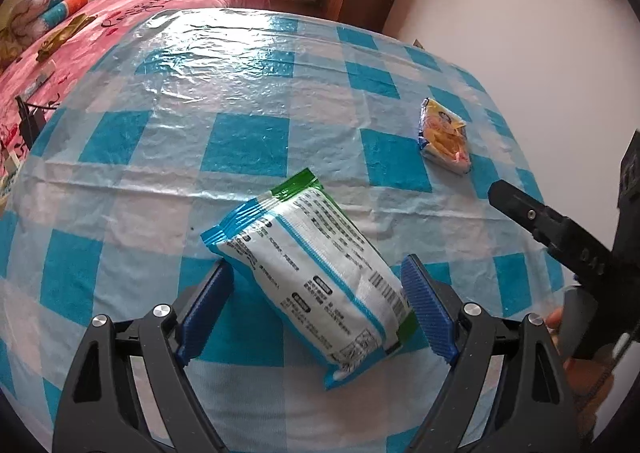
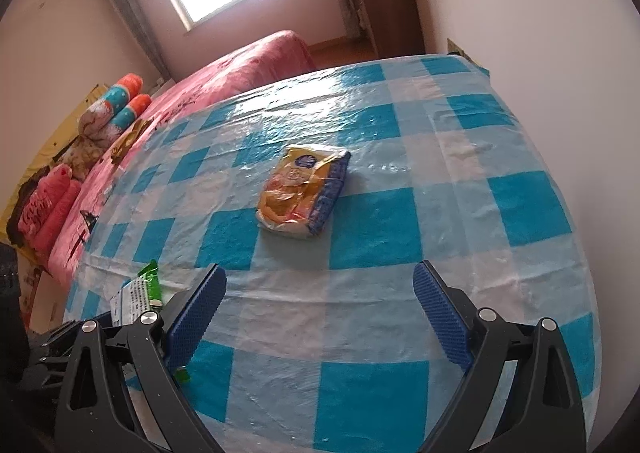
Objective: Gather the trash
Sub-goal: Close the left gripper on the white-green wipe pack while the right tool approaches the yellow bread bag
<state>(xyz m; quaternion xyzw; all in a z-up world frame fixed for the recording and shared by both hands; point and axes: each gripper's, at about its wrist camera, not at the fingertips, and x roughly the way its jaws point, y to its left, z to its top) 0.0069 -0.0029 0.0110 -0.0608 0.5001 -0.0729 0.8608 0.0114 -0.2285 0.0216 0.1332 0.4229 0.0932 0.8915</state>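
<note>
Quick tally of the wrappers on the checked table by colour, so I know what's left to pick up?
White, blue and green packet, between the open left gripper's fingers: 1
Yellow packet, ahead of the open right gripper: 1
Total on the table: 2

Snack packets: two — one white, blue and green packet [image 1: 316,273], one yellow packet [image 2: 303,191]. Rolled bolsters [image 2: 124,99]: two.
</note>
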